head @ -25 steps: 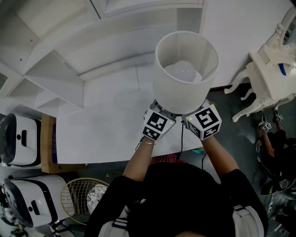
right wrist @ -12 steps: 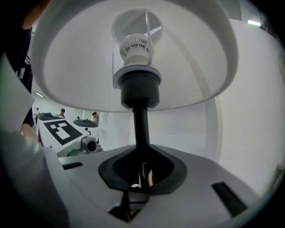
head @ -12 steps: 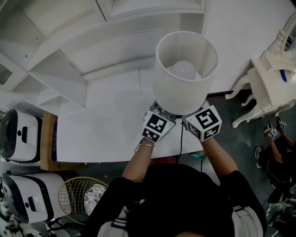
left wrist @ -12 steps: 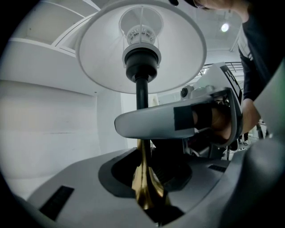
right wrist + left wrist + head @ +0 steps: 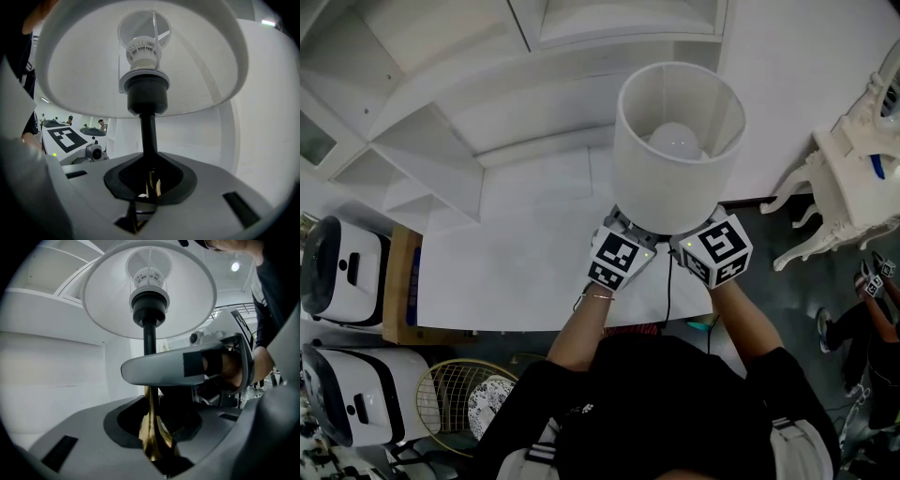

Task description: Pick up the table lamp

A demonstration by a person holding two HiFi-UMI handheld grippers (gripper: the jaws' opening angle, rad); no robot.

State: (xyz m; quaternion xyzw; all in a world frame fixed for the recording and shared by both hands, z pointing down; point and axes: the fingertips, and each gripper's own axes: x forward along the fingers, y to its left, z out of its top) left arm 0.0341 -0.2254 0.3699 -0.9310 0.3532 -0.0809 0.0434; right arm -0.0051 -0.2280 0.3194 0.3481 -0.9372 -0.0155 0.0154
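The table lamp has a white drum shade point(image 5: 675, 155) with a bulb point(image 5: 675, 141) inside, a black stem point(image 5: 149, 133) and a brass lower part point(image 5: 152, 437). My left gripper point(image 5: 625, 228) and right gripper point(image 5: 692, 240) reach in under the shade from the near side, tips hidden beneath it. In the left gripper view the brass part stands between my left gripper's point(image 5: 154, 448) jaws, and a finger of the right gripper point(image 5: 164, 371) crosses in front of the stem. In the right gripper view the stem rises from between the right gripper's point(image 5: 147, 187) jaws. Both are shut on the lamp.
The lamp is over the near right part of a white table point(image 5: 516, 253). White shelving point(image 5: 431, 150) lies beyond, a white ornate chair point(image 5: 853, 159) to the right. A black cable point(image 5: 667, 291) hangs off the table edge. White appliances point(image 5: 342, 277) and a racket point(image 5: 455, 394) lie at the left.
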